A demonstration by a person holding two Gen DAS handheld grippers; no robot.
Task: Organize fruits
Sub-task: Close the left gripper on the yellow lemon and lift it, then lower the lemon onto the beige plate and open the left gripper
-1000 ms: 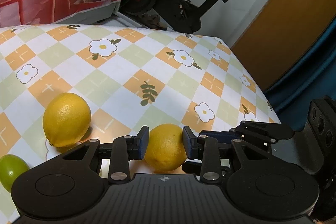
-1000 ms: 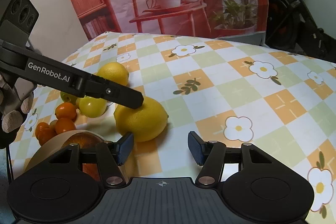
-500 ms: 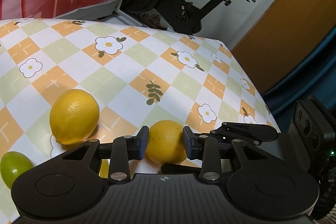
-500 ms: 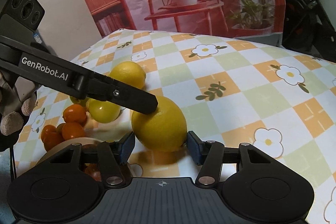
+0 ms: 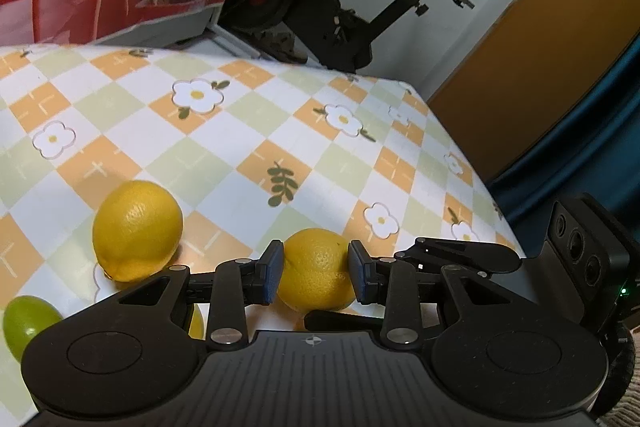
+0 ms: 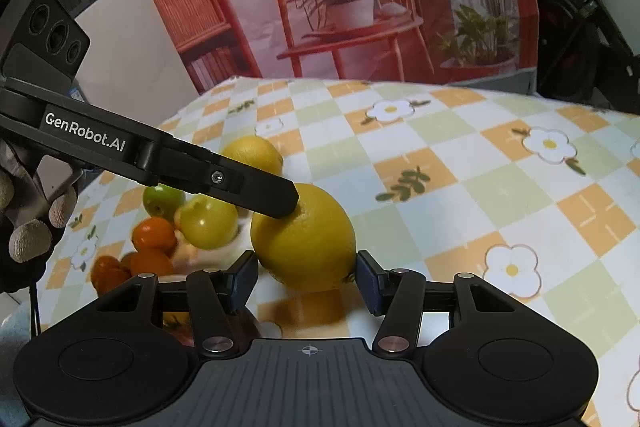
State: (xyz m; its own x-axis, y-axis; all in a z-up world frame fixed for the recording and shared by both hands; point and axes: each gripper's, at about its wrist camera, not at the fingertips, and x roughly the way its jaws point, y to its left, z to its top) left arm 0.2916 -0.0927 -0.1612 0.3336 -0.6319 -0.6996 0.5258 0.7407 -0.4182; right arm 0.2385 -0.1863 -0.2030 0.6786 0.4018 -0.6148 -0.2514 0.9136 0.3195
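Note:
A yellow lemon [image 5: 316, 259] sits between the blue pads of my left gripper [image 5: 316, 269], which is shut on it just above the checked tablecloth [image 5: 248, 115]. In the right wrist view the same lemon [image 6: 304, 239] lies between the jaws of my right gripper [image 6: 306, 279]. Both right pads touch its sides. One left finger [image 6: 248, 187] rests across its top. A second lemon [image 5: 136, 231] lies on the cloth to the left.
Two green fruits [image 6: 208, 223] and several small oranges [image 6: 154, 235] lie left of the held lemon. A gloved hand [image 6: 28, 227] holds the left gripper's handle. An exercise bike [image 5: 320, 7] stands beyond the table's far edge.
My right gripper came forward around the lemon and its jaws narrowed onto it. The left gripper kept its grip and stayed nearly still.

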